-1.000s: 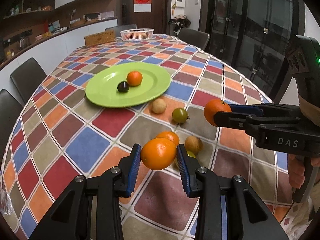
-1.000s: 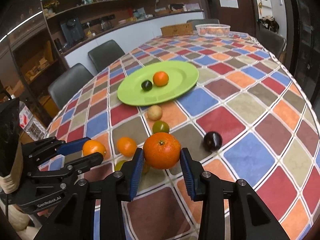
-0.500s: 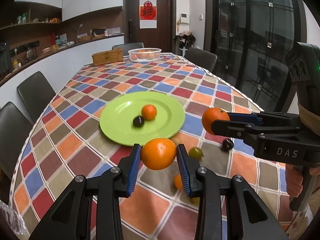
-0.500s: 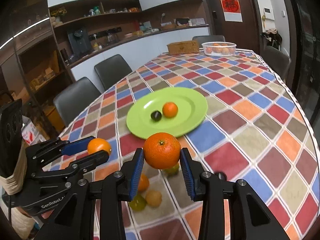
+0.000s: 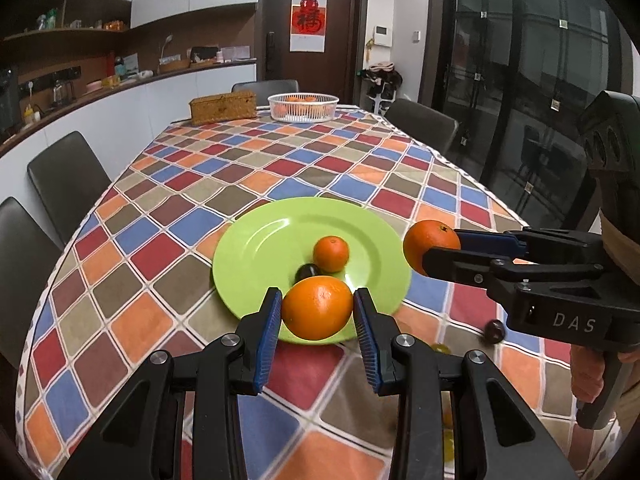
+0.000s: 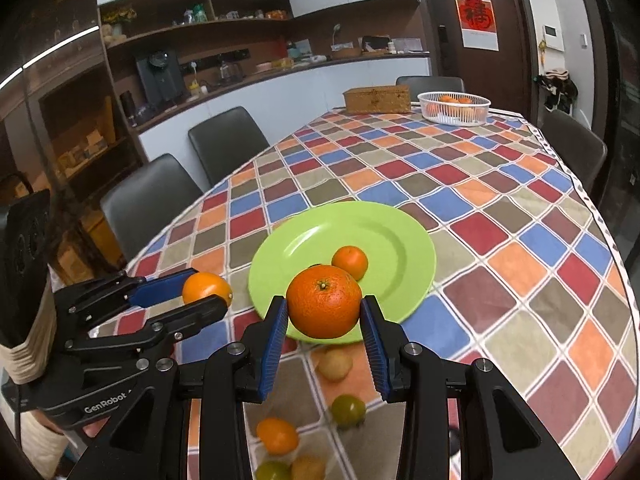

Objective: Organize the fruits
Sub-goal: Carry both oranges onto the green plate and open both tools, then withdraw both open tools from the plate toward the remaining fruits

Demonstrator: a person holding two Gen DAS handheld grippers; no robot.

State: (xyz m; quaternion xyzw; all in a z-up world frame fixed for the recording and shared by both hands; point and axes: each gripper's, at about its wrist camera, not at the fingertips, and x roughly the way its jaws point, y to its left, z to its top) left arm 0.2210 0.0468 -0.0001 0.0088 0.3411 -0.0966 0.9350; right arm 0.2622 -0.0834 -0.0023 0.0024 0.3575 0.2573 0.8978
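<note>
My left gripper was clamped on a smooth orange, held in the air over the near rim of the green plate. My right gripper gripped a darker, dimpled orange the same way, also above the plate's near edge. On the plate sat a small tangerine touching a dark plum. Several loose fruits lay on the checked tablecloth below the right gripper, among them a green one and a tan one.
</note>
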